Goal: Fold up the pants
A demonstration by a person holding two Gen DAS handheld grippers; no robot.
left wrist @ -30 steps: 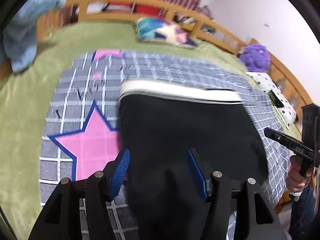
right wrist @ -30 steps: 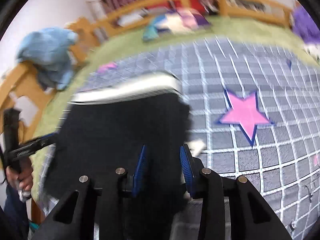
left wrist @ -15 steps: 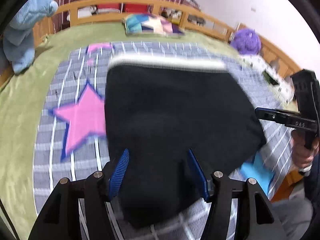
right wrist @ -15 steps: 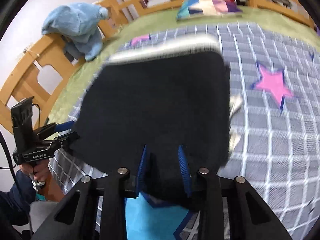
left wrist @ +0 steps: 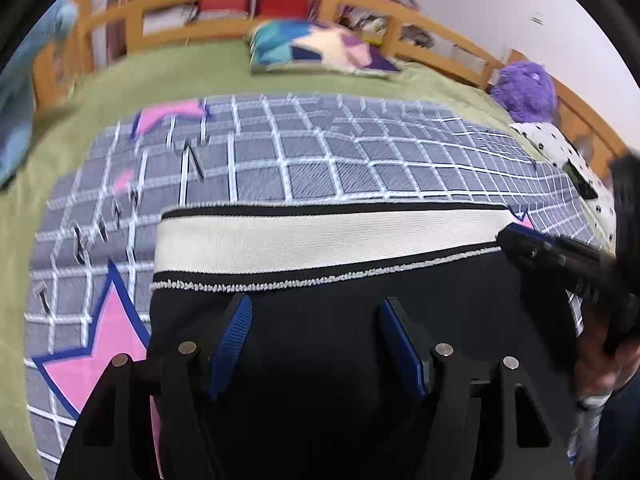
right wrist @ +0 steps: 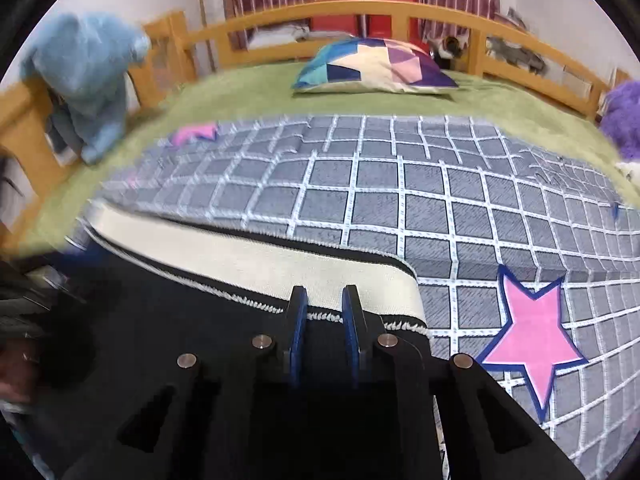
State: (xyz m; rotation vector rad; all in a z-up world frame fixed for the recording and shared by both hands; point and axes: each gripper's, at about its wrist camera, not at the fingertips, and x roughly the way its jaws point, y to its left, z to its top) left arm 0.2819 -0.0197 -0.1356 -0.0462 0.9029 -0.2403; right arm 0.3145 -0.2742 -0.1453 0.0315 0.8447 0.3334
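Note:
Black pants with a cream waistband lie on the grey checked blanket. My left gripper is open, its blue pads wide apart over the black cloth just below the waistband. My right gripper has its pads close together at the waistband's edge, near the pants' right side; dark cloth fills the narrow gap. The right gripper also shows at the right edge of the left wrist view.
The blanket has pink stars and lies on a green bedspread. A multicoloured pillow, a blue plush, a purple plush and a wooden bed rail sit around.
Both grippers moved forward over the pants toward the waistband, bringing black cloth with them; the waistband now lies close in front of the fingers. The lifted cloth is now down on the blanket.

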